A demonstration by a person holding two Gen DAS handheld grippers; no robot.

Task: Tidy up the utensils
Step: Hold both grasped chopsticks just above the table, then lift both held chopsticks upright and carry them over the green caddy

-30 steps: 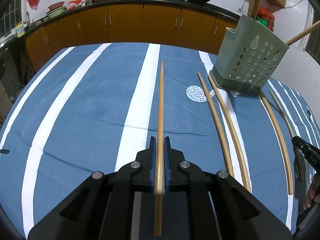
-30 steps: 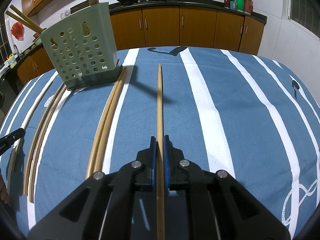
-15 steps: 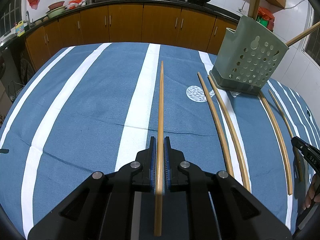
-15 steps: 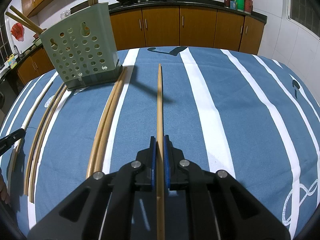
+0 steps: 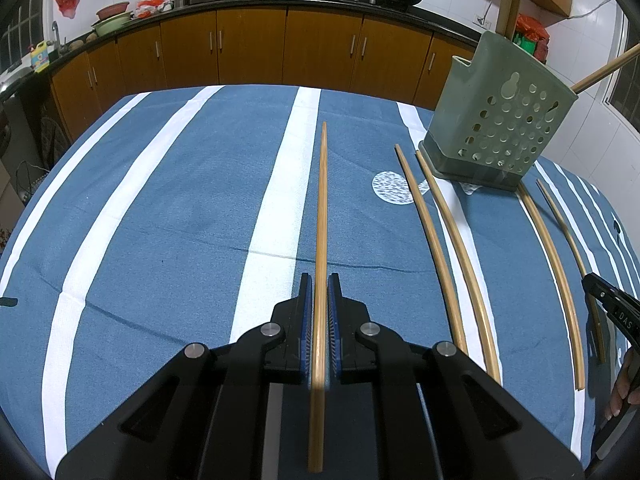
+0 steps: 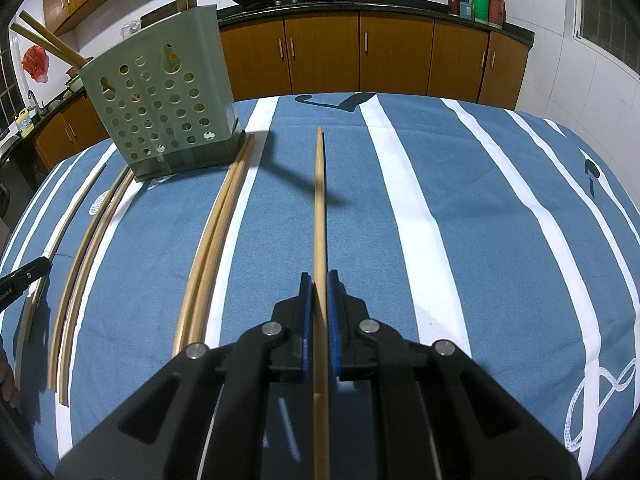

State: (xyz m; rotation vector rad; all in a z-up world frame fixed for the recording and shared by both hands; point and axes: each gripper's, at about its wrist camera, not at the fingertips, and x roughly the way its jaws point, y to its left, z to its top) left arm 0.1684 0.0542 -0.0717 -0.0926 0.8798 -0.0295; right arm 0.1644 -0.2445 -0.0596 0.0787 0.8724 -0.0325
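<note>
The left gripper [image 5: 319, 304] is clamped on one chopstick [image 5: 321, 216], which sticks out straight over the blue striped cloth [image 5: 180, 208]. The right gripper [image 6: 318, 304] pinches another chopstick [image 6: 319, 208] the same way. More loose chopsticks [image 6: 212, 248] lie on the cloth just beside the green holder [image 6: 160, 100], which has some sticks standing in it.
</note>
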